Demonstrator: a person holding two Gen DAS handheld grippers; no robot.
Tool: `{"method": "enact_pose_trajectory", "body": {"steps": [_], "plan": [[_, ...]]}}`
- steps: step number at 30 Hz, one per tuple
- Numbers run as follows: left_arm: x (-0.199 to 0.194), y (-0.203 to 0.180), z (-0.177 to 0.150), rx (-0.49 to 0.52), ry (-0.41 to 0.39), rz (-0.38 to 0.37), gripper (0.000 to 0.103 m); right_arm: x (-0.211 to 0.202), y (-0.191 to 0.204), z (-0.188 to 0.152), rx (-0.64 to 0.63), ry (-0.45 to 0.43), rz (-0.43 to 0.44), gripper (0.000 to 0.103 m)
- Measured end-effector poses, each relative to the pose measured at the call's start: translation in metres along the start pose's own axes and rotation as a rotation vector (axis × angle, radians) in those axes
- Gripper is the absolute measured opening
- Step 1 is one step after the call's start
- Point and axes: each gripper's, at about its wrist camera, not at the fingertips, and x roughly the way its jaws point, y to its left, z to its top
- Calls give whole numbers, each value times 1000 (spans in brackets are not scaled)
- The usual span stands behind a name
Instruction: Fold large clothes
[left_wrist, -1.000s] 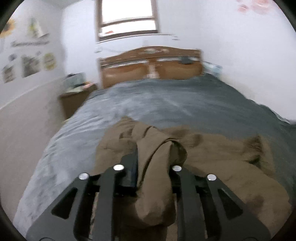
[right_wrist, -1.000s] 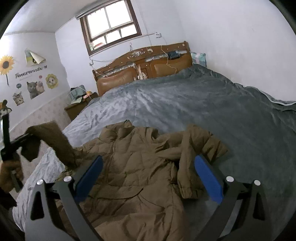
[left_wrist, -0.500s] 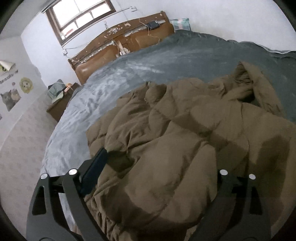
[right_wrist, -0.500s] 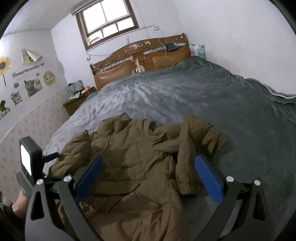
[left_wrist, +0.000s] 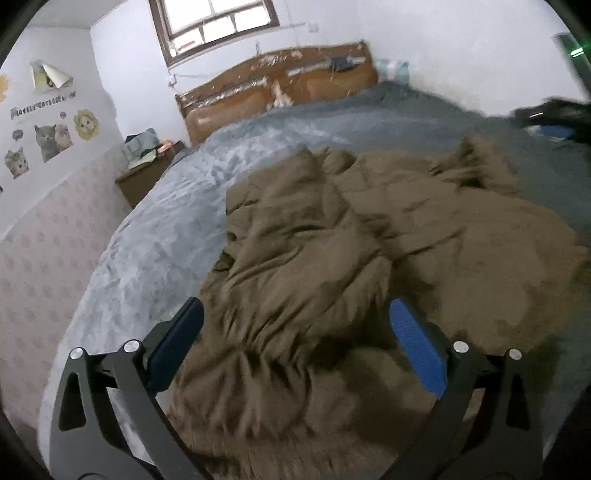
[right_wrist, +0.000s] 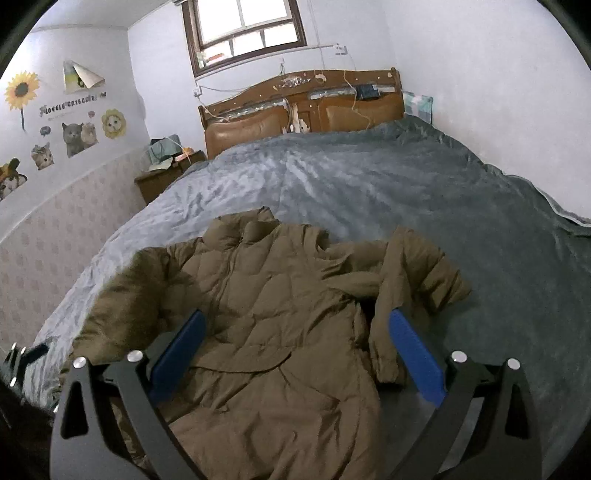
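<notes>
Quilted brown puffer jacket (right_wrist: 273, 332) lies crumpled on plush grey bedspread (right_wrist: 424, 192). Left hand-held gripper (left_wrist: 295, 339) jaws opening, gripping nothing; right hand-held gripper (right_wrist: 295, 347) spread wide, empty.

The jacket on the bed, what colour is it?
The jacket is olive-brown, with a quilted surface. It shows best in the right wrist view.

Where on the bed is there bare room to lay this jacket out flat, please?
The grey blanket is bare between the jacket collar and the headboard, and along the right beside the folded sleeve. The near left corner is crowded with bunched jacket.
</notes>
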Motion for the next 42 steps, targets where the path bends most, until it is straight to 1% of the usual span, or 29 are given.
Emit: {"method": "enact_pose_trajectory", "body": {"steps": [2,3,5,6,8,11,12,13,15,16,17,18,20,21,23,25,27,29,30,31,32,33,34,35,36,37,41,42], "plan": [[-21,4,-3,-7,-45,-20,100,-2,1,0,5,-9,20,99],[-26,8,-3,-16,-56,-14,100,-4,4,0,4,-17,40,99],[-35,28,3,-71,-83,-5,100,-7,11,-1,-6,-27,65,99],[-37,39,7,-99,-100,3,100,-7,17,-3,-12,-27,76,99],[-38,69,18,-129,-136,57,100,-6,28,-7,-12,-27,91,99],[-23,114,41,-187,-164,110,100,-8,57,-19,-38,-48,126,99],[-18,124,47,-203,-165,112,100,-9,69,-23,-55,-61,137,99],[-12,139,57,-229,-181,114,100,-11,77,-27,-71,-74,145,99],[1,157,70,-249,-210,136,100,-16,100,-36,-118,-115,155,99],[3,163,72,-252,-227,151,100,-17,111,-40,-141,-128,161,99],[7,167,72,-251,-253,178,100,-19,121,-44,-162,-138,176,99],[13,169,69,-250,-262,198,100,-19,133,-49,-186,-139,202,99],[20,174,58,-272,-276,191,100,-20,150,-58,-229,-139,218,99],[25,171,50,-285,-281,183,100,-18,161,-65,-253,-120,235,99],[38,176,38,-278,-240,166,100,-12,178,-77,-279,-79,247,99],[49,182,34,-267,-195,162,100,-2,196,-89,-301,-24,269,99],[51,193,35,-308,-199,171,100,12,222,-106,-362,14,277,99],[49,203,34,-347,-213,155,100,28,245,-120,-416,68,292,99],[45,207,31,-367,-223,161,100,32,251,-124,-434,75,276,99],[46,210,28,-380,-223,169,100,40,258,-129,-468,84,238,99],[47,213,26,-389,-217,171,100,45,262,-132,-490,90,219,98],[50,216,24,-401,-208,170,100,53,265,-133,-523,88,183,82],[54,220,22,-416,-193,162,100,57,265,-132,-533,90,168,59],[56,221,21,-429,-184,155,100,62,263,-128,-538,105,154,25],[59,222,20,-442,-177,146,100,66,254,-118,-507,107,143,19],[58,223,17,-447,-173,143,100,67,245,-107,-474,100,140,17],[64,216,17,-420,-167,149,100,67,196,-57,-358,28,71,17],[63,215,17,-408,-166,153,100,68,174,-39,-304,8,49,17]]}}
